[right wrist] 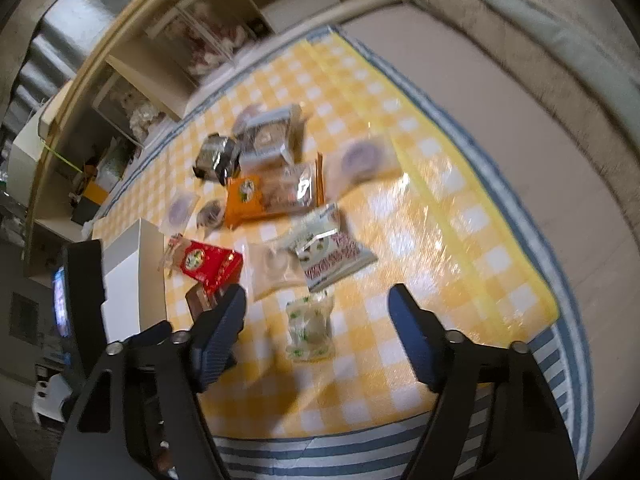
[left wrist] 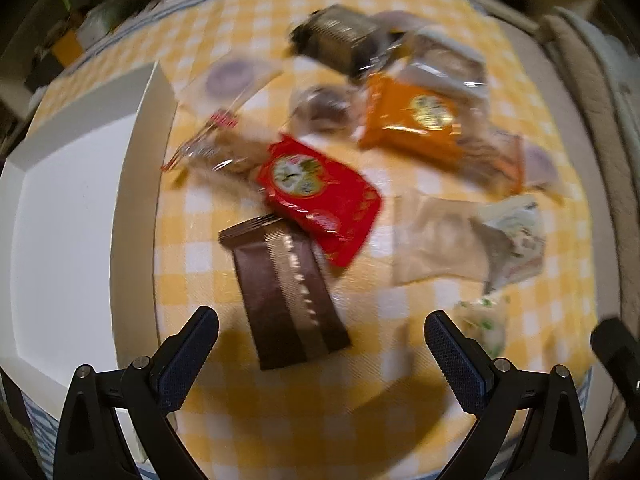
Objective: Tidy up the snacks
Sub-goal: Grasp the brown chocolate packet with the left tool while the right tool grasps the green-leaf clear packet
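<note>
Lying just ahead of the released left gripper (left wrist: 320, 332), the brown snack packet (left wrist: 286, 296) sits between its fingers.

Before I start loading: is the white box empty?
Empty as far as shown: the box floor is bare white in the left wrist view, all snacks lie on the cloth. Its near corner is out of frame.

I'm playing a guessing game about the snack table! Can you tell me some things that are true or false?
1. The left gripper is open. True.
2. The red packet sits inside the white box. False: it lies on the checked cloth.
3. The red packet overlaps the brown packet. True.
4. The right gripper holds the orange packet. False: it is open, holding nothing.
</note>
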Demonstrator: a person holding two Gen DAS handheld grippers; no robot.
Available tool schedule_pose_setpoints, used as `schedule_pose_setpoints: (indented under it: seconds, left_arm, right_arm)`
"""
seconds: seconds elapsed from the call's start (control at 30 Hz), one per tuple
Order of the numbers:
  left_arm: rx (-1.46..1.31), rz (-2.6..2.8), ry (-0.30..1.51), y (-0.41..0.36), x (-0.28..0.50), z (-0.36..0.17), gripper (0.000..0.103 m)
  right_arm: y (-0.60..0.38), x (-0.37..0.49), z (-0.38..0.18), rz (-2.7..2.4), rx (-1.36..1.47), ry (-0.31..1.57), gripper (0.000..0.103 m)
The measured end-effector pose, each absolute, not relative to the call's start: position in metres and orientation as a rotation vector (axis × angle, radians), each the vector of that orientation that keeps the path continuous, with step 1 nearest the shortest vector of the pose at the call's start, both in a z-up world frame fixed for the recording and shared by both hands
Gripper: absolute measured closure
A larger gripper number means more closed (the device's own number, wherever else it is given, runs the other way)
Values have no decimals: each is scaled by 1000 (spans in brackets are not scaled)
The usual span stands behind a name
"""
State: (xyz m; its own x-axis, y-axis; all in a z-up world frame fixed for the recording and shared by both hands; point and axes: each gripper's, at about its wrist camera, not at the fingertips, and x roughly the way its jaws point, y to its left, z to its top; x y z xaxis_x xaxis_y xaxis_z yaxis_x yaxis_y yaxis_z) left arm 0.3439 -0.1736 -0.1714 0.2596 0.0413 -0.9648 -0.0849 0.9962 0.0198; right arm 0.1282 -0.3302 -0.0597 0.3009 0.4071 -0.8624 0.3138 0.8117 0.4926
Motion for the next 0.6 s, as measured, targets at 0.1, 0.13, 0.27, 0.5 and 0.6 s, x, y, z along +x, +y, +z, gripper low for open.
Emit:
schedule_pose_setpoints:
  seconds: [0.1, 0.13, 0.27, 0.5, 0.6]
  left_arm:
    - [-45, 110, 1326, -168, 353, -184, 0]
    - [-45, 114, 1334, -165, 356, -187, 0]
    - [-29, 129, 1346, -159, 367, -200, 0]
    - [85, 117, 1355, -159, 381, -222, 0]
    - [112, 120, 1363, -160, 384, -230, 0]
  right_arm:
    - [-329, 129, -72, 97, 705, 1339, 39]
    - [-326, 130, -77, 112, 706, 1360, 40]
    - [-311, 135, -92, 159, 689, 1422, 47]
    - [-284, 143, -118, 197, 590, 1529, 62]
    - [-275, 144, -123, 206, 544, 1551, 73]
